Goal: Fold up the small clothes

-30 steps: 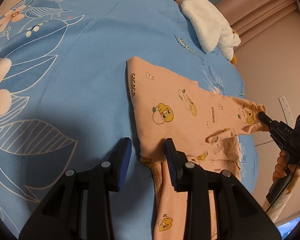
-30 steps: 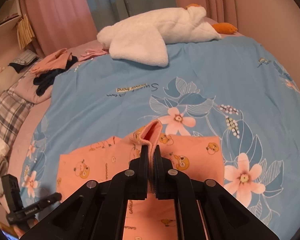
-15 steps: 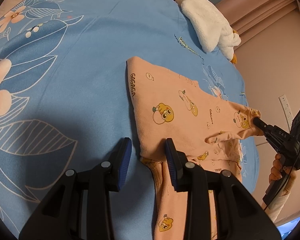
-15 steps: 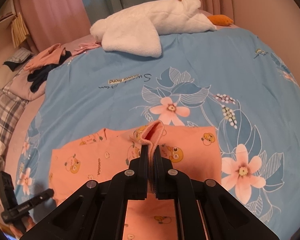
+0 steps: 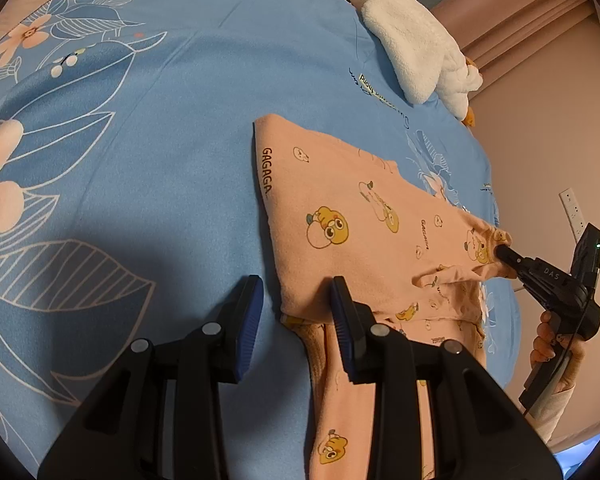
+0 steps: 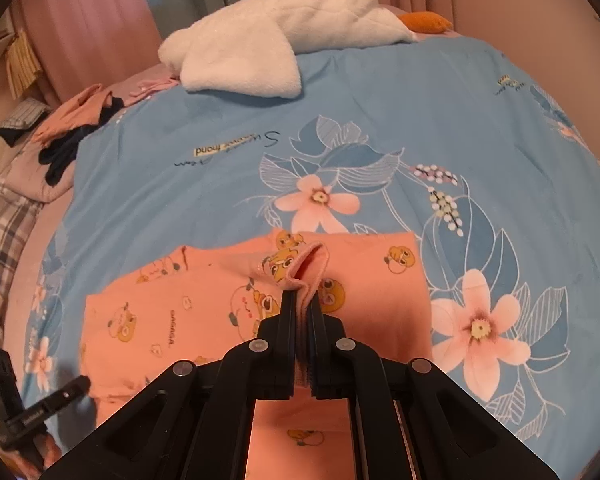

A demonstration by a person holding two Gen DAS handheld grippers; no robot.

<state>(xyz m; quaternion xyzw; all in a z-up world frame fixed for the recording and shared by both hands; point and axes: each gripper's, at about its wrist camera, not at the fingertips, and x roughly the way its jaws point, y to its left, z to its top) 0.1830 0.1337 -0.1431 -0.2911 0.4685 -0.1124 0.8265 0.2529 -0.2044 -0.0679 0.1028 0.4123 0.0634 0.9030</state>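
Step in hand: sleeve fold. Right gripper point(image 6: 303, 300) clenched on sleeve cuff point(image 6: 308, 260) of pink garment point(image 5: 352, 216), lying mid-bed point(image 5: 160, 160). Left gripper point(image 5: 296, 312) released, straddling garment's 7 o'clock corner. Next: lay cuff across body, then release.

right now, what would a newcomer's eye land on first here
The peach garment with cartoon prints lies mid-bed on the blue floral sheet, partly folded. The right tool pinches its cuff above the fabric, while the left tool hangs open at the folded corner. A white plush goose sprawls at the bed's far edge.
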